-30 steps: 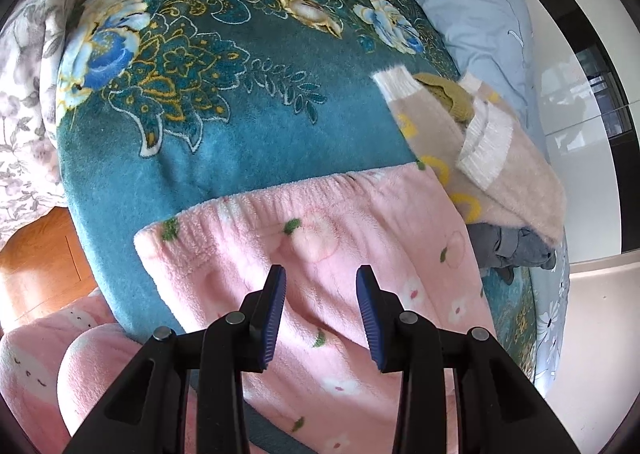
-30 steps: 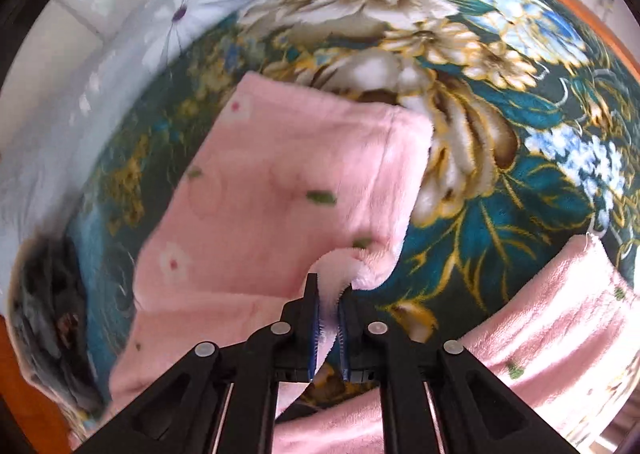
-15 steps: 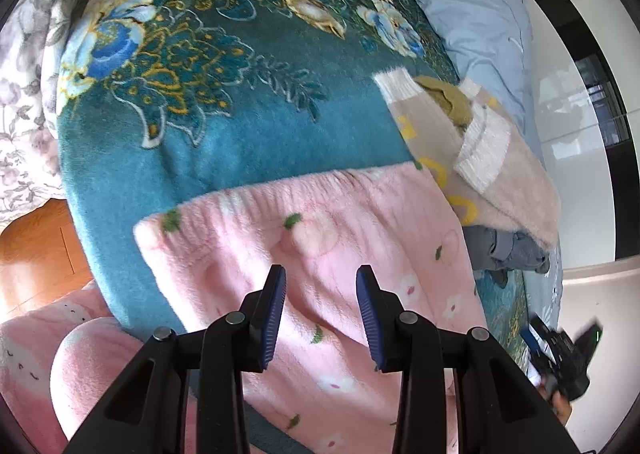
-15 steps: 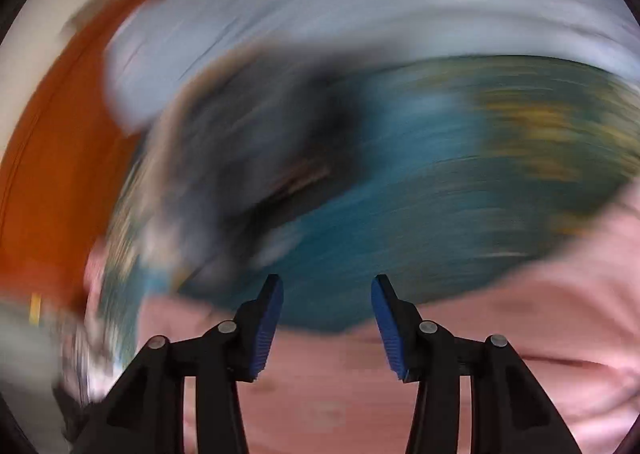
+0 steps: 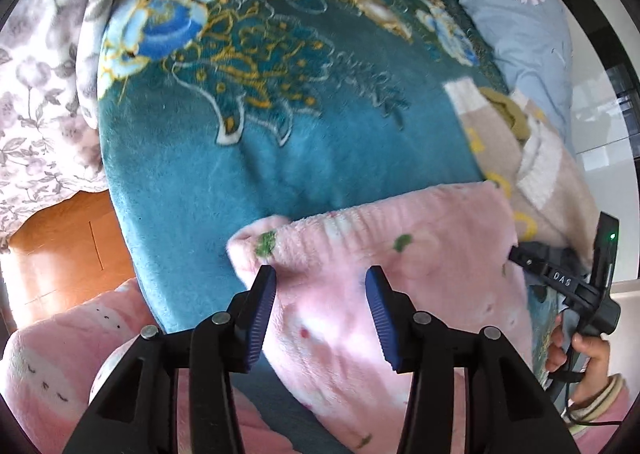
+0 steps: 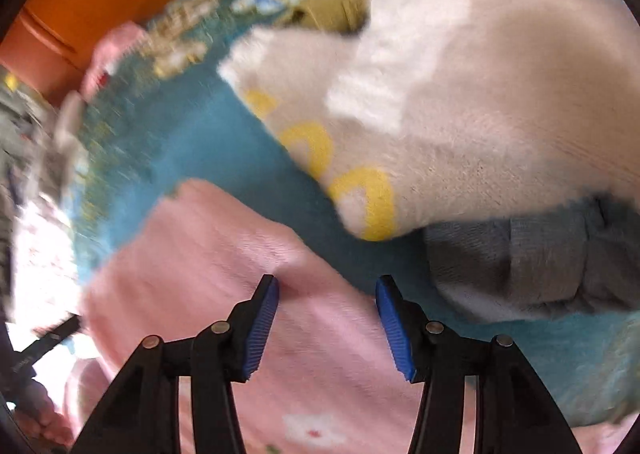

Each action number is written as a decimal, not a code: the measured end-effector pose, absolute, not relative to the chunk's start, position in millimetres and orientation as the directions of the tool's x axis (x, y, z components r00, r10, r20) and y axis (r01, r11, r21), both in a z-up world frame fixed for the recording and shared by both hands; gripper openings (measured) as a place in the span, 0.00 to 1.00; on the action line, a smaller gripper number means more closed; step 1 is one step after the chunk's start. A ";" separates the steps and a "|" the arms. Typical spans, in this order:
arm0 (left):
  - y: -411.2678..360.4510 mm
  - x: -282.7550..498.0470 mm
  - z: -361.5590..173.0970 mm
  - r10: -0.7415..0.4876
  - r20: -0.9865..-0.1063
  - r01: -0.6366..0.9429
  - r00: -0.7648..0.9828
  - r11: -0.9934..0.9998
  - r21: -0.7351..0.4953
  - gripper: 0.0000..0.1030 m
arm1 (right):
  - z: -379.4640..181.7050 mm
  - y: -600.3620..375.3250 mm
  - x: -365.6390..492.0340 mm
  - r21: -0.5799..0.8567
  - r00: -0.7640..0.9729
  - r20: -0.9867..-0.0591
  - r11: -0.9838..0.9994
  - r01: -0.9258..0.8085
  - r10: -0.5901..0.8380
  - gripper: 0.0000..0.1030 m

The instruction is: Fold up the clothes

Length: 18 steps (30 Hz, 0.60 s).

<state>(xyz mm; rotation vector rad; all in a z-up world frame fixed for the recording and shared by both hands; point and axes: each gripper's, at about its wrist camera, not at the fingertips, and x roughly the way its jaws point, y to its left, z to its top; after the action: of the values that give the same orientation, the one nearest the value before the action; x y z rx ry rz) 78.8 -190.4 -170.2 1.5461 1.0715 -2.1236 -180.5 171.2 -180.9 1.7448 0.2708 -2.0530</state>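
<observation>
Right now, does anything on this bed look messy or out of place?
Mostly tidy. The pink fleece garment lies flat, but its near-left corner is bunched. A dark grey garment sits crumpled under the beige sweater.

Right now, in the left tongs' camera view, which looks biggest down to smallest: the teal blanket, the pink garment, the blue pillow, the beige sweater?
1. Teal blanket
2. Pink garment, though nearness to the camera enlarges it
3. Blue pillow and beige sweater look alike; unranked.
</observation>
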 end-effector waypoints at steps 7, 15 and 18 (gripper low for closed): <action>-191.8 67.4 -160.7 0.228 -0.860 0.561 -0.457 -0.677 -0.477 0.46 | -192.4 173.0 -190.0 0.146 -0.089 -0.977 -0.916 0.373 -0.192 0.53; -178.2 49.7 -159.3 0.297 -0.811 0.482 -0.504 -0.682 -0.550 0.46 | -195.5 176.3 -182.3 0.217 -0.042 -0.970 -0.933 0.287 -0.239 0.39; -175.7 51.1 -170.7 0.313 -0.817 0.498 -0.485 -0.669 -0.552 0.46 | -181.9 182.4 -176.4 0.274 -0.079 -0.949 -0.924 0.266 -0.304 0.05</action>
<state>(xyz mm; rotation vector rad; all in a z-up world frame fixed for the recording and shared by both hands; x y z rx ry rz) 51.1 -175.7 -170.7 1.5241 1.2169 -2.3058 -176.4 182.4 -181.9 1.8230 -0.0410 -2.0592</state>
